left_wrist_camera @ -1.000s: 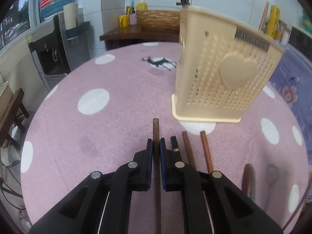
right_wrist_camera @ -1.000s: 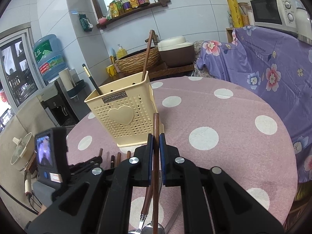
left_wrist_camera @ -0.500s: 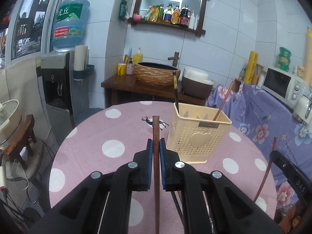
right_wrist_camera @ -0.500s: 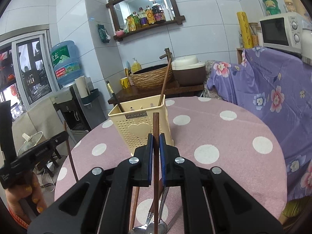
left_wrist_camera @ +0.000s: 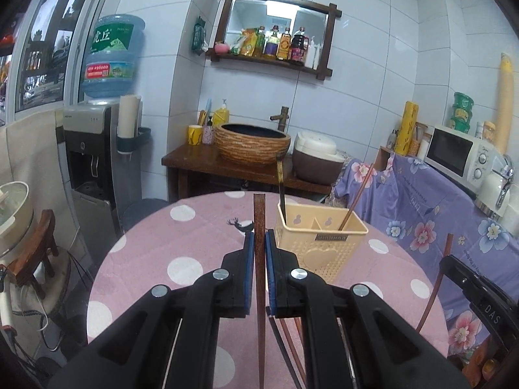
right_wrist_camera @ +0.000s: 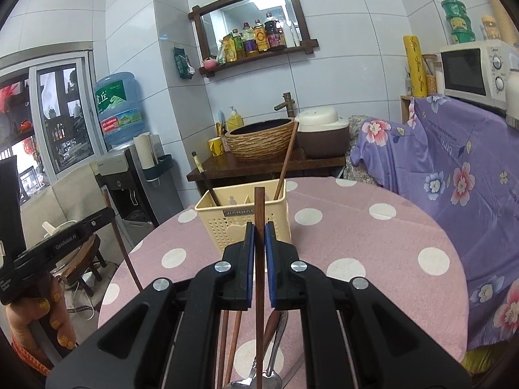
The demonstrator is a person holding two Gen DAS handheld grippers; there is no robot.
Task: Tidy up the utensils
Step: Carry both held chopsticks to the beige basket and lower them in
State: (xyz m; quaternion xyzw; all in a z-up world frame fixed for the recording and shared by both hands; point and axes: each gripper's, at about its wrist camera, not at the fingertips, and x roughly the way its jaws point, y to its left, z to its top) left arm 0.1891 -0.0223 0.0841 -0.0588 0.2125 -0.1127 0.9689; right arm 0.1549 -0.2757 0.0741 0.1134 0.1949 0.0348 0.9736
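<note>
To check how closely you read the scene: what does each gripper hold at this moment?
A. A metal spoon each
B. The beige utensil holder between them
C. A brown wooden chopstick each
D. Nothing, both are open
C: the left gripper and the right gripper are each shut on a brown chopstick.

Slim dark-brown wooden chopstick (left_wrist_camera: 259, 223), matt, between blue rubbery finger pads (left_wrist_camera: 249, 269); beyond the fingertips, cream perforated plastic utensil holder (left_wrist_camera: 319, 243), smooth; pink polka-dot cloth tablecloth (left_wrist_camera: 194, 236), matt.

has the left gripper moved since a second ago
Yes. The left gripper, shut on a brown chopstick, has risen: the cream utensil holder filled the upper frame a second ago and now sits lower and smaller on the table.
</note>
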